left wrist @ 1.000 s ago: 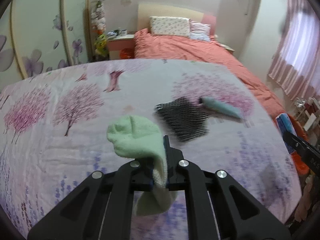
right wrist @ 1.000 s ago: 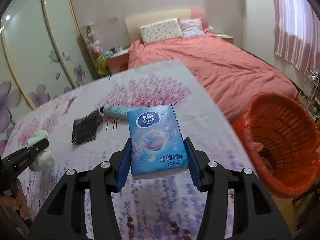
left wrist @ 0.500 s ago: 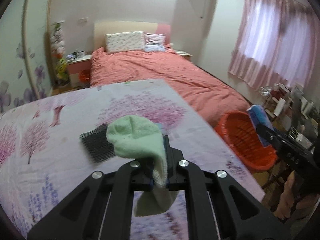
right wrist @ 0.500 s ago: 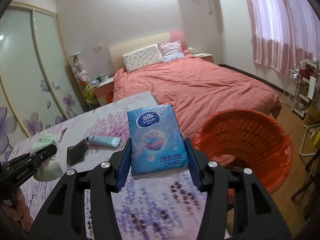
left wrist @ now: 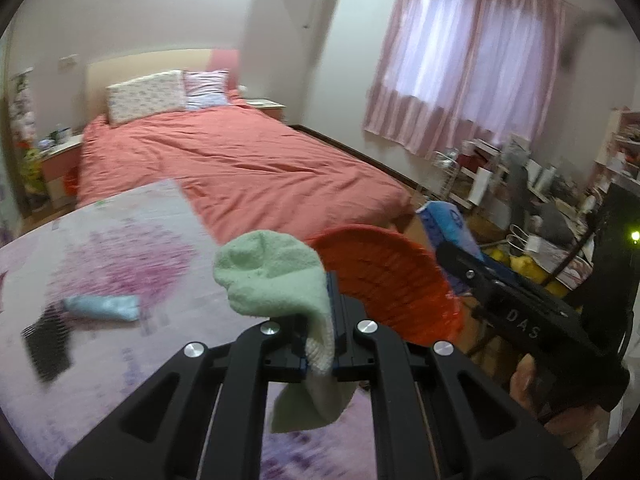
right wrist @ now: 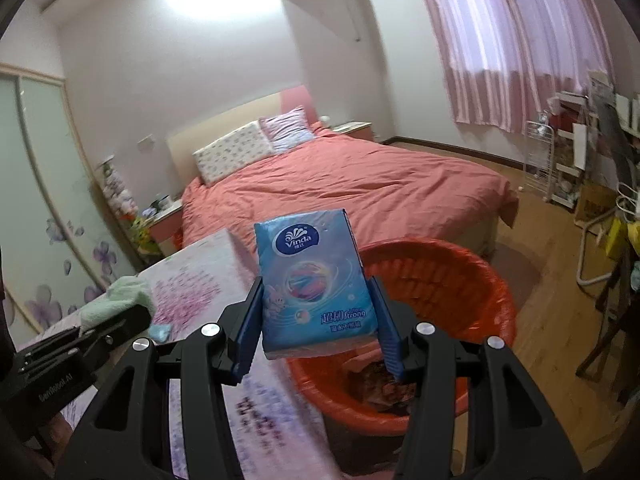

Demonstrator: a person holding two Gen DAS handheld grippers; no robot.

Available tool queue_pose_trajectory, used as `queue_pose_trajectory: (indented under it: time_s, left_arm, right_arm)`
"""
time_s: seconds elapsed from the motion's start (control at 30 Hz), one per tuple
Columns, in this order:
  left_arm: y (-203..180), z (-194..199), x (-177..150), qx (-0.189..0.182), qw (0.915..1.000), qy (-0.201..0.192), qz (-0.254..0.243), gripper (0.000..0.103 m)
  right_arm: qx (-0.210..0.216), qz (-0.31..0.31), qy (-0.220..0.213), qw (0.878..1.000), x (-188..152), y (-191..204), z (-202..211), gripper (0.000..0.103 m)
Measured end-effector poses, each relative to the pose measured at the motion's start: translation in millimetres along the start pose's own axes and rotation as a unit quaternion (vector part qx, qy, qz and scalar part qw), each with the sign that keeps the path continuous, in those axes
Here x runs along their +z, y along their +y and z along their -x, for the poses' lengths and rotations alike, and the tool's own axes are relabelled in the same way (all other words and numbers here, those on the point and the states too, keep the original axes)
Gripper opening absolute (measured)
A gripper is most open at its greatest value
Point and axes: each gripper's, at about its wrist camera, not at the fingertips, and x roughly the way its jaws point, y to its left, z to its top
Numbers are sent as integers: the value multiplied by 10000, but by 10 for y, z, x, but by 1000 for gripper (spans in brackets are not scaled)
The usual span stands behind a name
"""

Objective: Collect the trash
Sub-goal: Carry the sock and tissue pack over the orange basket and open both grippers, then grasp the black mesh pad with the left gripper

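Observation:
My left gripper (left wrist: 320,320) is shut on a pale green fuzzy sock (left wrist: 276,272), which droops below the jaws above the floral-covered table. My right gripper (right wrist: 316,316) is shut on a blue Vinda tissue pack (right wrist: 314,280) and holds it over the near rim of the orange basket (right wrist: 472,280). The basket (left wrist: 392,276) also shows in the left wrist view, just right of the sock, with some trash in its bottom. In the left wrist view the right gripper (left wrist: 452,236) with the pack is beyond the basket. In the right wrist view the left gripper (right wrist: 120,312) with the sock is at the left.
A light blue folded umbrella (left wrist: 104,306) and a black mesh piece (left wrist: 46,344) lie on the floral tablecloth (left wrist: 120,248). A bed with a salmon cover (right wrist: 360,188) stands behind. Cluttered shelves and a rack (right wrist: 560,168) are on the right by the curtains.
Both grippers have swung right from over the table toward the orange basket, each holding its item. The basket now sits close under the right gripper.

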Motion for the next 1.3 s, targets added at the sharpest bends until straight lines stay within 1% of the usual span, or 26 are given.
queue_pose_trajectory:
  time_s: [0.1, 0.2, 0.3, 0.37, 0.43, 0.47, 0.5, 0.57, 0.6, 0.63, 0.7, 0.8, 0.87, 0.93, 1.0, 1.07, 1.2, 1.23, 1.3]
  left_arm:
    - [-169, -286, 55, -215, 9997, 133, -58, 9]
    - [-261, -525, 84, -389, 9989, 262, -30, 9]
    - [-292, -740, 86, -529, 9978, 402, 36, 9]
    - [-289, -886, 73, -553, 9969, 541, 115, 11]
    - [-262, -1030, 38, -474, 9964, 681, 188, 19]
    - [-250, -1099, 9, -456, 9958, 755, 237, 29]
    - [-222, -1149, -23, -414, 9956, 797, 268, 36]
    - [-172, -1203, -68, -354, 9954, 848, 287, 37]
    - [-144, -1220, -78, -354, 9951, 872, 310, 38]
    - [-124, -1243, -90, -353, 9947, 906, 342, 38]
    - [-84, -1271, -101, -369, 9941, 933, 412, 42]
    - [-28, -1244, -110, -359, 9942, 918, 434, 44]
    - [-6, -1214, -118, -247, 9949, 892, 399, 46]
    - [41, -1154, -135, -98, 9956, 844, 383, 50]
    - [126, -1072, -154, 104, 9964, 770, 353, 57]
    - [248, -976, -181, 422, 9960, 714, 322, 61]
    - [562, -771, -257, 917, 9926, 675, 420, 65]
    - [685, -690, -295, 1136, 9904, 658, 440, 66]
    - [858, -562, -341, 1428, 9867, 626, 456, 69]
  right_arm:
    - [-62, -143, 7, 9999, 47, -146, -102, 51]
    - [-98, -280, 11, 9996, 62, -267, -176, 51]
    - [-112, -392, 36, 9992, 78, -361, -254, 52]
    - [-59, -474, 107, 9988, 79, -434, -333, 53]
    - [-46, -549, 231, 9982, 61, -490, -398, 55]
    - [-67, -591, 297, 9978, 40, -517, -438, 56]
    - [-91, -612, 352, 9975, 14, -537, -468, 57]
    - [-137, -628, 426, 9970, -22, -547, -493, 61]
    - [-148, -638, 450, 9968, -39, -566, -506, 62]
    - [-159, -654, 482, 9966, -52, -578, -509, 62]
    - [-177, -700, 543, 9959, -81, -598, -496, 62]
    - [-220, -698, 577, 9957, -98, -588, -471, 62]
    - [-261, -652, 571, 9959, -89, -573, -450, 62]
    - [-283, -584, 563, 9963, -71, -532, -431, 62]
    - [-282, -527, 562, 9966, -51, -510, -440, 62]
    - [-295, -419, 561, 9971, -59, -424, -425, 62]
    - [-238, -233, 585, 9977, -82, -263, -406, 64]
    - [-197, -168, 599, 9979, -91, -194, -393, 64]
    - [-148, -90, 617, 9979, -111, -117, -382, 65]
